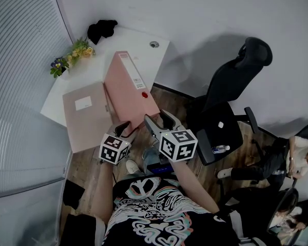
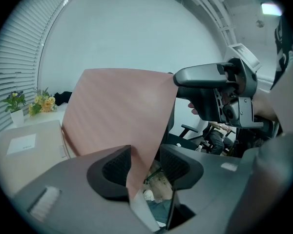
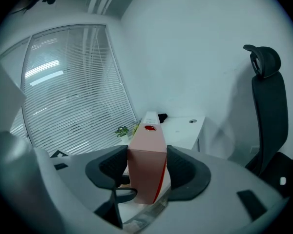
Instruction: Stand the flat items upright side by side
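Observation:
A pink box file (image 1: pixel 128 88) hangs tilted over the front of the white table (image 1: pixel 138 45), its spine with a red ring hole facing right. My right gripper (image 1: pixel 161 118) is shut on its near spine end; in the right gripper view the file (image 3: pixel 147 155) fills the gap between the pads (image 3: pixel 110 169). My left gripper (image 1: pixel 124 128) grips the file's lower left corner. In the left gripper view the pink face (image 2: pixel 122 111) narrows into that gripper (image 2: pixel 145 155) and spans it at the fingertips. A beige folder (image 1: pixel 86 114) with a white label lies flat beside it.
A flower pot (image 1: pixel 72 55) and a black object (image 1: pixel 101 28) sit at the table's far left and back. Window blinds (image 1: pixel 20 60) run along the left. A black office chair (image 1: pixel 231 96) stands close on the right, and a person (image 1: pixel 292 158) sits beyond it.

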A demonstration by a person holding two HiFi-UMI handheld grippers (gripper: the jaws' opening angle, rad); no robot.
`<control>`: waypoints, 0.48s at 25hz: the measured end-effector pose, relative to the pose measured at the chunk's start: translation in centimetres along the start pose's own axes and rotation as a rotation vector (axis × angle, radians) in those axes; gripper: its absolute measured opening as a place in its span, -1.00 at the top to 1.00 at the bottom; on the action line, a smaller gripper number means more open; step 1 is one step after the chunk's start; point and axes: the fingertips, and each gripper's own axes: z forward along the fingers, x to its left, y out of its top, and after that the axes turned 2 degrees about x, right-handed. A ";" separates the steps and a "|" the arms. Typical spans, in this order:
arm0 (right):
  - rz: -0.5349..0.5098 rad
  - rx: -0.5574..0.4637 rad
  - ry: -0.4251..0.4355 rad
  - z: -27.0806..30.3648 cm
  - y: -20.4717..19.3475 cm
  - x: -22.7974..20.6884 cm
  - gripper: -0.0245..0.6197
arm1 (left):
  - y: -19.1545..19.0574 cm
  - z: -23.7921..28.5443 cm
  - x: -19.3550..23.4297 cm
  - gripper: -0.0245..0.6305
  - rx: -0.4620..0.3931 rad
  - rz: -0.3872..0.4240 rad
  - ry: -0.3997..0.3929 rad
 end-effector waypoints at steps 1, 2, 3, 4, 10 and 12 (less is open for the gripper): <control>-0.007 0.000 0.005 0.0 0.0 0.2 0.15 | 0.0 0.0 0.0 0.36 -0.004 -0.001 0.002; -0.016 0.000 0.009 0.0 0.0 0.4 0.15 | 0.1 -0.1 -0.1 0.36 -0.007 -0.002 0.003; -0.026 -0.001 0.013 -0.1 -0.1 0.6 0.15 | 0.1 -0.1 -0.1 0.36 -0.008 -0.001 0.004; -0.036 -0.001 0.016 -0.2 -0.1 0.8 0.15 | 0.1 -0.1 -0.2 0.36 -0.009 0.001 0.006; -0.074 0.003 0.049 -0.6 -0.1 2.2 0.16 | 0.1 -0.6 -0.5 0.36 -0.014 0.000 0.018; -0.079 0.004 0.072 -0.7 -0.2 2.8 0.15 | -0.2 -0.9 -0.5 0.36 -0.018 -0.013 0.022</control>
